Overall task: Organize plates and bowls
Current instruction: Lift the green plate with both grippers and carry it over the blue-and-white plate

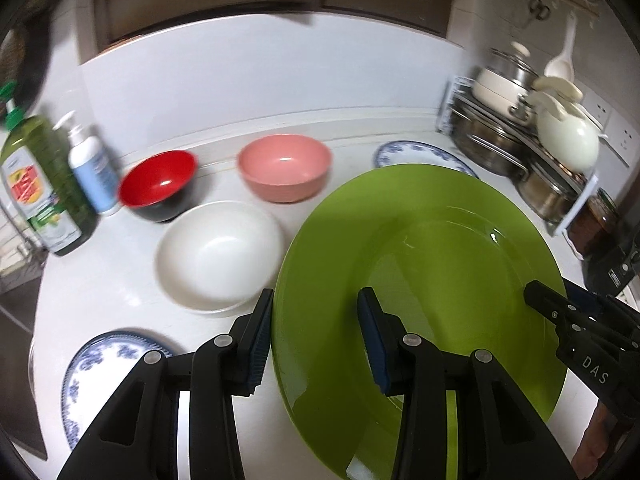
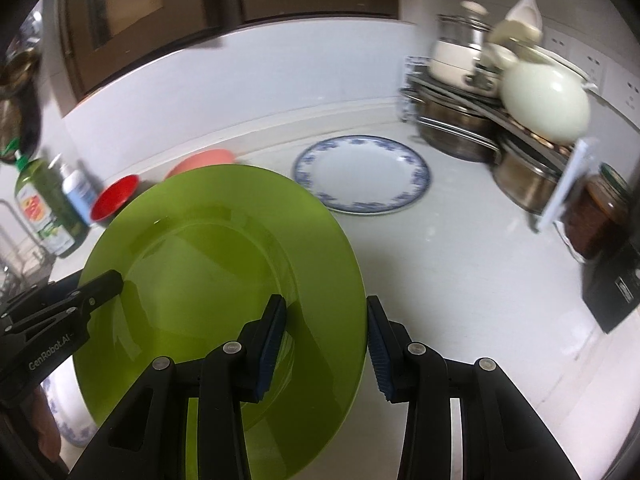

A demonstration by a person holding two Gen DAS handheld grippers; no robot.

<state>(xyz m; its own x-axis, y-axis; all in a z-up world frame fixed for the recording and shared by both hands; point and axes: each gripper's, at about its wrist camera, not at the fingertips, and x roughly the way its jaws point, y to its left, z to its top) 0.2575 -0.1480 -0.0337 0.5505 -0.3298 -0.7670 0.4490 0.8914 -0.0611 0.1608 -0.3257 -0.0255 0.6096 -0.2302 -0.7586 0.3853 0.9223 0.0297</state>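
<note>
We hold the green plate (image 1: 420,280) between left gripper (image 1: 316,344) and right gripper (image 2: 326,344), jaws straddling its rim; 3 bowls (image 1: 218,254) and 2 patterned plates (image 2: 362,174) remain unstacked.

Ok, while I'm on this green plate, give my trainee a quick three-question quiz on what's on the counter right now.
1. How many bowls stand on the counter, and in which colours?
2. True or false: only the left tongs are at the green plate.
3. The far blue-rimmed plate lies: A) in a sink, B) flat on the counter near the pot rack, C) inside a bowl.

Key:
1. Three: red bowl, pink bowl, white bowl.
2. False; the right tongs straddle its rim too.
3. B.
</note>
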